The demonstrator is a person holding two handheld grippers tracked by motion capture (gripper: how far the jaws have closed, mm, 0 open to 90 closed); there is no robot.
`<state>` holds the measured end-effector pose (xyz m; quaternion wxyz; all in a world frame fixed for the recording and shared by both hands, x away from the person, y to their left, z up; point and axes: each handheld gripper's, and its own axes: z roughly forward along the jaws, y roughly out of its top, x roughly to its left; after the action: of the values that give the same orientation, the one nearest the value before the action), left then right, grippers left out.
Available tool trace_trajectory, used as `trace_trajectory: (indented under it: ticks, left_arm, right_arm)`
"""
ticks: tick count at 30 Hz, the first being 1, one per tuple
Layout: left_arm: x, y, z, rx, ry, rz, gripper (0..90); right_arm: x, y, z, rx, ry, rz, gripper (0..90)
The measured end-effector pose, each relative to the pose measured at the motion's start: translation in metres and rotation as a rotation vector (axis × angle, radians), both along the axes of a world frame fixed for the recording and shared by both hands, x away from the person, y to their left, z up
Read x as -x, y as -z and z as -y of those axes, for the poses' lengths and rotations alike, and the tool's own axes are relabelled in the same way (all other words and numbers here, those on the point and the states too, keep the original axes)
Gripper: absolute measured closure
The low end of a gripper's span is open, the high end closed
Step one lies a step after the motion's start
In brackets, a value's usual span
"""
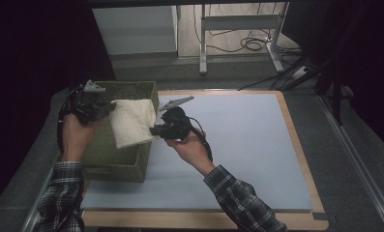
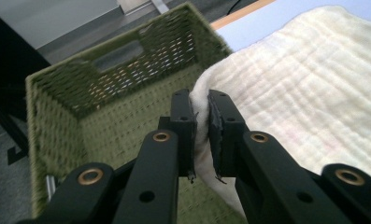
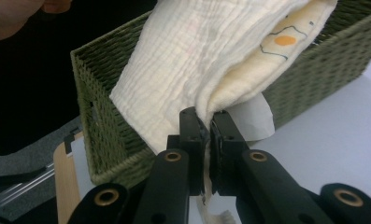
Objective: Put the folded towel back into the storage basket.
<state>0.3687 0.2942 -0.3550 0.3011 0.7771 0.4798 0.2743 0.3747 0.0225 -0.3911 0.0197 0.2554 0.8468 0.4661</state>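
**Op:** Logging from the remote desk. I'm holding a folded cream cloth [image 1: 131, 122] between both claws. Left claw [image 1: 107, 107] is pinching the cloth's upper left corner; in the left gripper view the pads [image 2: 185, 122] are pressed together on the fabric edge. Right claw [image 1: 153, 129] is pinching the lower right edge, pads [image 3: 192, 135] closed on the fold, with a bit of fabric trailing out below them.

**Obs:** Where is the cloth sitting relative to the basket?

**Op:** It's hanging taut between the claws, over the right-hand part of the green woven basket [image 1: 107, 164], overlapping the right rim. Not touching the basket floor, as far as I can tell. The basket is resting at the left edge of the pale blue surface [image 1: 238, 145].

**Obs:** Long axis?

**Op:** Running on a slant from the left claw, high and toward the back, down to the right claw, near the rim. The left claw is already over the basket's interior; the right one is hanging just outside the wall, over the surface.

**Obs:** So the coming move turns on the right side?

**Op:** I'm judging so. The opening lies to the left of the right claw, so that hand needs to be crossing the rim before lowering. Risk: the trailing edge catching on the wall.
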Motion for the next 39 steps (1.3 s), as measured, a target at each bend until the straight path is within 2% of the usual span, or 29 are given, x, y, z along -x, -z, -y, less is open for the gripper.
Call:
trace_trajectory:
  ticks: [14,22,30,39]
  left_arm:
    - [0.010,0.021,-0.036,-0.022,-0.054,-0.051,81.4]
    - [0.013,0.041,-0.049,-0.024,-0.069,-0.089,81.3]
    - [0.014,0.061,-0.055,-0.024,-0.066,-0.121,81.3]
    - [0.008,0.078,-0.045,-0.026,-0.034,-0.151,81.0]
  right_arm:
    - [0.013,0.023,-0.055,0.019,-0.050,-0.045,85.0]
    - [0.023,0.040,-0.082,0.062,-0.054,-0.076,84.9]
    - [0.028,0.053,-0.097,0.094,-0.058,-0.108,84.4]
    - [0.030,0.062,-0.096,0.135,-0.042,-0.148,84.1]
